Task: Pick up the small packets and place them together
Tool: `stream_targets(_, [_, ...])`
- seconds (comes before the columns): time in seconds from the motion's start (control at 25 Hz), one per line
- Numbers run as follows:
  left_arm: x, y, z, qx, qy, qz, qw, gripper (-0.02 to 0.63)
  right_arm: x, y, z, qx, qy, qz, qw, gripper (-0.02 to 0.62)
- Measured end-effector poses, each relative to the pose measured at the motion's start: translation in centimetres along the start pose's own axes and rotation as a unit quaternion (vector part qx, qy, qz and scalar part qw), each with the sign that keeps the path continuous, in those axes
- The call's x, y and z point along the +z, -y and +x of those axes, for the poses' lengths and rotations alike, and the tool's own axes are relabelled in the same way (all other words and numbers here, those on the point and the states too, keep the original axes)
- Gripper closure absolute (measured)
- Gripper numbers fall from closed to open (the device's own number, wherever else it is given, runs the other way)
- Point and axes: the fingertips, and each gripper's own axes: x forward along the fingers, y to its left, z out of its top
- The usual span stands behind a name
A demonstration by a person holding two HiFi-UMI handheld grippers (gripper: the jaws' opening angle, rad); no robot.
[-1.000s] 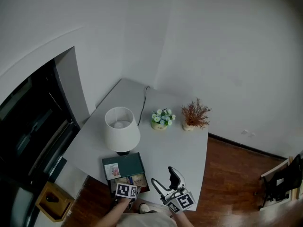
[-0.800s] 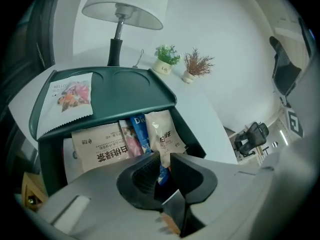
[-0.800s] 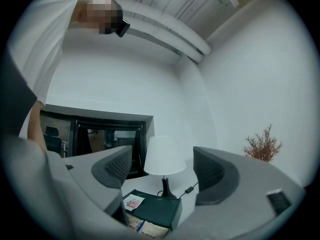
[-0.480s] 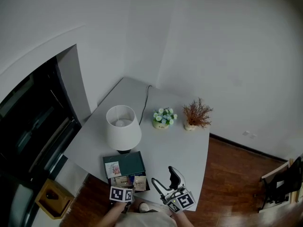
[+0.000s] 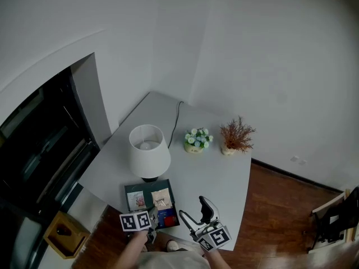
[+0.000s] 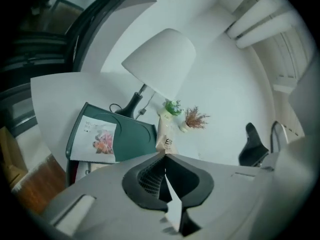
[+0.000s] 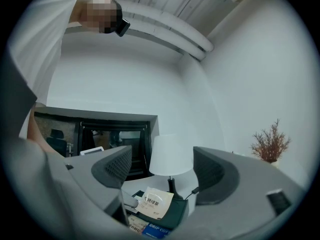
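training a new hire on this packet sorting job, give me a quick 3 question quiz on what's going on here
1. True or false: the right gripper is holding a packet.
2. What is shut on the tan packet? A) the left gripper B) the right gripper C) nothing
3. Fill in: the lamp stands next to the green ____.

Key: 1 false, its jaws stand apart with nothing between them. 2 A. 3 tray.
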Motion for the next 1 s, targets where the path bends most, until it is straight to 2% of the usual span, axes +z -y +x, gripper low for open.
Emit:
stream_targets(0.12, [0.6, -1.9, 2.4, 0.03, -0.01, -0.029, 0.9991, 0.591, 0.3, 0.3, -0.4, -0.007, 0.003, -0.002, 1.0, 0.215])
stream_targets(0.2, [0.7, -2.8, 3.8, 0.047, -0.024, -0.035, 0.998, 0.591, 0.5, 0.6, -0.7, -0.014, 0.005, -0.003, 1.0, 0.215])
stream_targets(0.36, [0.7, -3.6, 5.7, 0.059, -0.033, -0.055, 0.9962, 0.592, 0.6, 1.4, -1.4, -0.027, 0.007, -0.004, 1.0, 0.215])
stream_targets(0.56, [0.6, -4.1, 6.5, 0.071, -0.037, -0.039, 0.996, 0.576, 0.5, 1.7, -1.5, -0.034, 0.008, -0.006, 0.999, 0.215])
stream_targets(0.64, [0.5, -3.9, 6.4, 0.066, -0.035, -0.026, 0.9969, 0.504, 0.5, 1.6, -1.3, -0.033, 0.008, -0.01, 0.999, 0.215])
stream_targets(0.68, [0.5, -3.7, 6.4, 0.062, -0.034, -0.018, 0.9973, 0.432, 0.5, 1.4, -1.1, -0.031, 0.009, -0.011, 0.999, 0.215])
stream_targets(0.8, [1.1, -2.9, 5.3, 0.047, -0.016, 0.011, 0.9987, 0.29, 0.6, 1.0, -0.5, -0.022, 0.01, -0.008, 1.0, 0.215])
stream_targets(0.88, [2.2, -1.7, 3.5, 0.036, 0.017, 0.051, 0.9979, 0.241, 0.7, 0.7, -0.1, -0.017, 0.014, -0.002, 1.0, 0.215])
stream_targets(1.0, [4.2, 0.1, -0.2, 0.031, 0.072, 0.128, 0.9887, 0.202, 0.9, 0.5, 0.7, -0.012, 0.02, 0.002, 1.0, 0.215])
